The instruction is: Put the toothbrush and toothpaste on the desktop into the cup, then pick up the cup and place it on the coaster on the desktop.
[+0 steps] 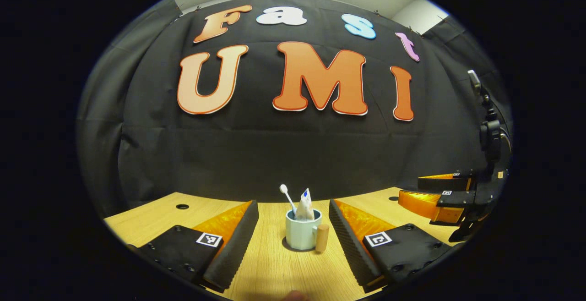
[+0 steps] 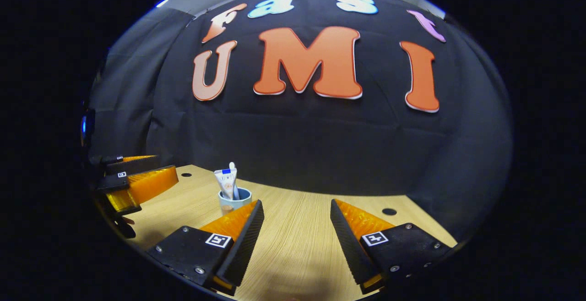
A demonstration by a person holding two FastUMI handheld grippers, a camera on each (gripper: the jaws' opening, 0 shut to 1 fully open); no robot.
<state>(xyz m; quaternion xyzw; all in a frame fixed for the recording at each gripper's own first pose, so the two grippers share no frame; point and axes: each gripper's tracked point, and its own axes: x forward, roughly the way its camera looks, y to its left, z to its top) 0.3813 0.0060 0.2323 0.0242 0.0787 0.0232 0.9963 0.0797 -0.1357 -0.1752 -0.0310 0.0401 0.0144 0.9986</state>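
Cup loaded with toothbrush and toothpaste, standing on the tabletop between wide-open fingers.

The pale cup point(image 1: 302, 235) is standing upright on the wooden tabletop point(image 1: 274, 269), its wooden handle point(image 1: 322, 238) facing the left hand-held gripper point(image 1: 293, 237), whose fingers are spreading wide to either side of the cup without touching it. Inside the cup, the toothbrush point(image 1: 288, 197) is leaning with its white head up, and the toothpaste point(image 1: 305, 205) tube is standing beside it; its printing is too small to read. The right hand-held gripper point(image 2: 296, 237) is hovering to the right of the cup, jaws wide and holding nothing, with the cup sitting beyond its left finger. No coaster can be made out near the cup.
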